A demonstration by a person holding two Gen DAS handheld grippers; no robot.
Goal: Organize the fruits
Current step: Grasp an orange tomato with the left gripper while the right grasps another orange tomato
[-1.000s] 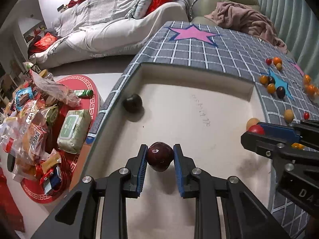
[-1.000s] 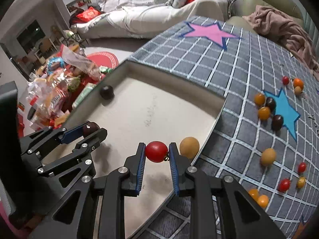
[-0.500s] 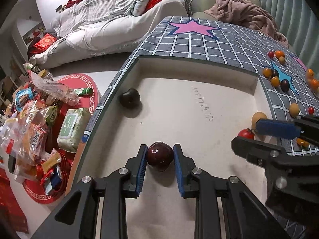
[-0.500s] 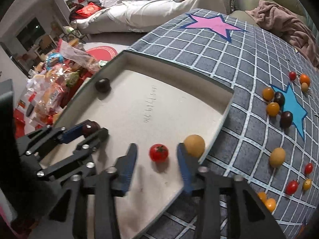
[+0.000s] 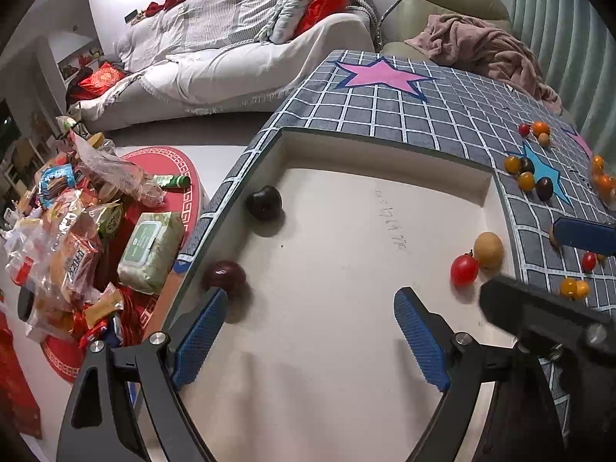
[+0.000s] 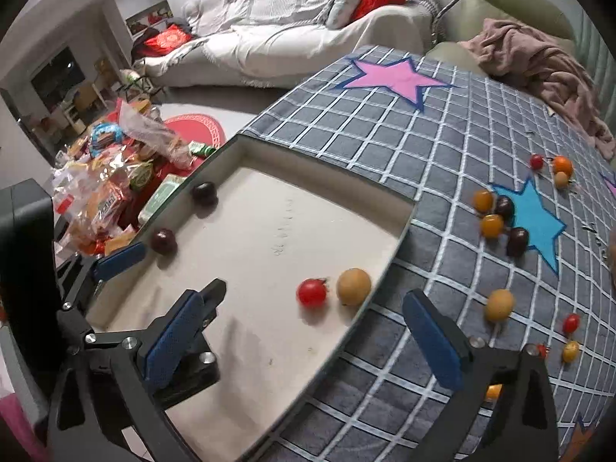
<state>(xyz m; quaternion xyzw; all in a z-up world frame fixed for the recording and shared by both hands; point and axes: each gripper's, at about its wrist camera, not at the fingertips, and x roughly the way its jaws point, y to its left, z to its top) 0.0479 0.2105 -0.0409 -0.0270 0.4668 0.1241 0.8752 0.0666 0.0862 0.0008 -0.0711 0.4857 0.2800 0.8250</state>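
A: Where are the fruits found?

B: Four fruits are seen inside the cream tray [image 5: 385,161]. A dark red plum [image 5: 224,277] is seen against the tray's left wall. A darker plum [image 5: 264,203] is found farther back along the same wall. A red tomato [image 5: 464,269] and a tan round fruit [image 5: 488,245] are placed side by side, touching, near the tray's right wall.

A: Is any fruit being held?

B: No fruit is held. The left gripper [image 5: 310,337] is seen with its blue pads spread wide apart. The dark red plum is found just beyond the tip of its left pad, and it cannot be told if they touch. The right gripper [image 6: 304,338] is also spread wide, with nothing between its pads. One of its pads is seen over the tray and the other over the cloth.

A: What is seen outside the tray?

B: A grey checked cloth [image 6: 423,146] with a pink star [image 6: 396,77] and a blue star [image 6: 535,219] is spread around the tray. Many small fruits are scattered on it to the right: orange ones [image 6: 491,226], dark ones [image 6: 517,241] and small red ones [image 6: 571,323]. One tan fruit [image 6: 499,305] is seen alone on the cloth, just beside the tray.

A: And farther away?

B: A pile of snack packets [image 5: 73,238] is seen on the floor to the left. A sofa with a white cover [image 5: 231,57] is seen behind, and a pink blanket [image 5: 481,50] lies past the far edge of the cloth.
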